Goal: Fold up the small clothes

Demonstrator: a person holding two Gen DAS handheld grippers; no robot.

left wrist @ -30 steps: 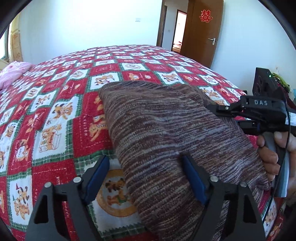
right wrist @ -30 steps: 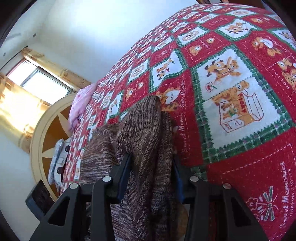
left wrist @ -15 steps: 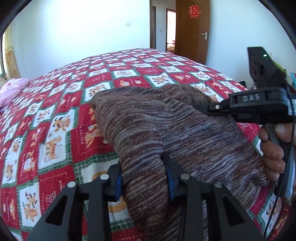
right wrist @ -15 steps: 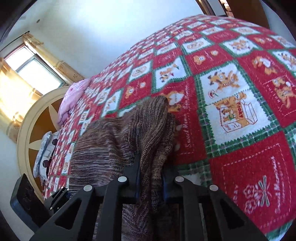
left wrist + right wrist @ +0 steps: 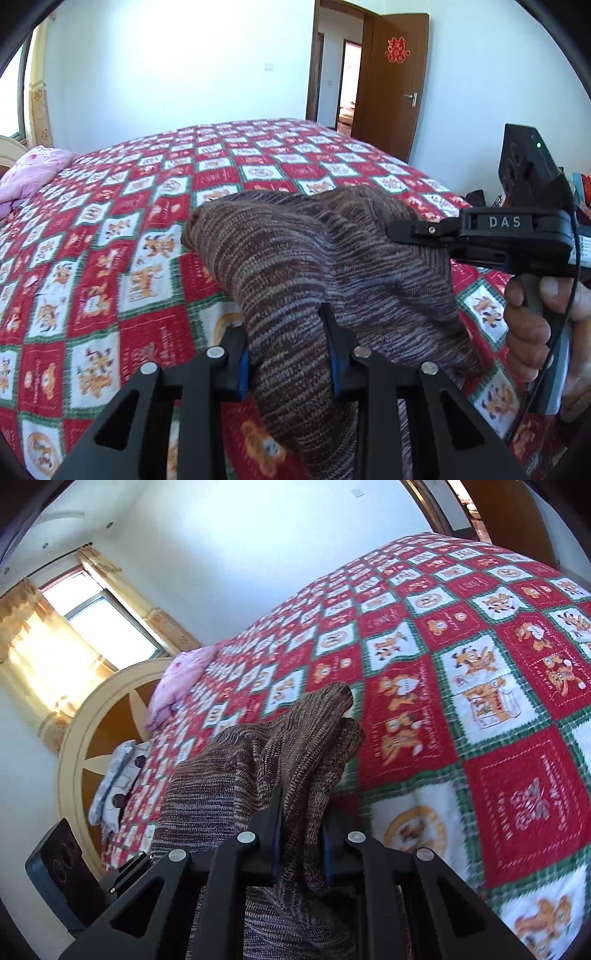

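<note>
A brown striped knit garment (image 5: 295, 251) is bunched up and raised over the red patchwork bedspread (image 5: 110, 258). My left gripper (image 5: 286, 332) has its blue pads pressing a fold at the garment's near edge, and its jaws are still closing. In the right wrist view the right gripper (image 5: 301, 812) is shut on another fold of the garment (image 5: 295, 746), which hangs down between its fingers; its far corner points toward the bedspread (image 5: 480, 664). The right gripper (image 5: 406, 230) also shows at the right of the left wrist view, held by a hand (image 5: 528, 332).
A pink pillow (image 5: 29, 173) and a grey-white cloth (image 5: 114, 782) lie near the round headboard (image 5: 92, 738). A brown door (image 5: 391, 85) stands open beyond the bed's far side. A bright curtained window (image 5: 92, 609) is left of the headboard.
Both grippers went from open around the garment's edges to shut on them. Both then rose, lifting the near edge of the garment off the bedspread.
</note>
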